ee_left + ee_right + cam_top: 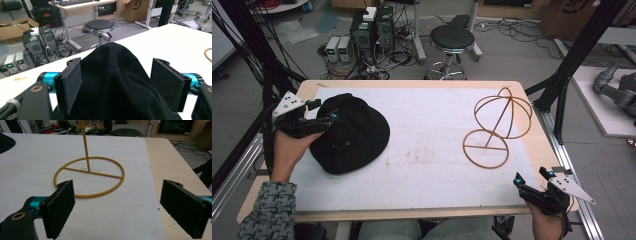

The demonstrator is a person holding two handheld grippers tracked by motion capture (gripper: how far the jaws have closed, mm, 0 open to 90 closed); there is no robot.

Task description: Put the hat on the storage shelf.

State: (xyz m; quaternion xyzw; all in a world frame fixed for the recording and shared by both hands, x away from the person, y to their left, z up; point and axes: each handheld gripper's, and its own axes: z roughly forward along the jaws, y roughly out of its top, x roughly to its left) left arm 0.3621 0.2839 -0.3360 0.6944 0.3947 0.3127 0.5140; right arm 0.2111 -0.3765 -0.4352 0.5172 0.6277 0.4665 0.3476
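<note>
Bulging between open jaws: black hat [117, 82]

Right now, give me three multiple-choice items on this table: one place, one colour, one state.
1. Where is the wire hat stand?
A. Table's right side
B. Under the hat
C. On the floor

2. What colour is the hat?
A. White
B. Black
C. Red

3. How does the left hand-held gripper stand?
A. Away from the hat
B. Shut on the stand
C. Open, jaws either side of hat cloth

Key: 1 A, it stands near the right edge; 2 B, black cloth; 3 C, its view shows cloth bulging between spread jaws.
</note>
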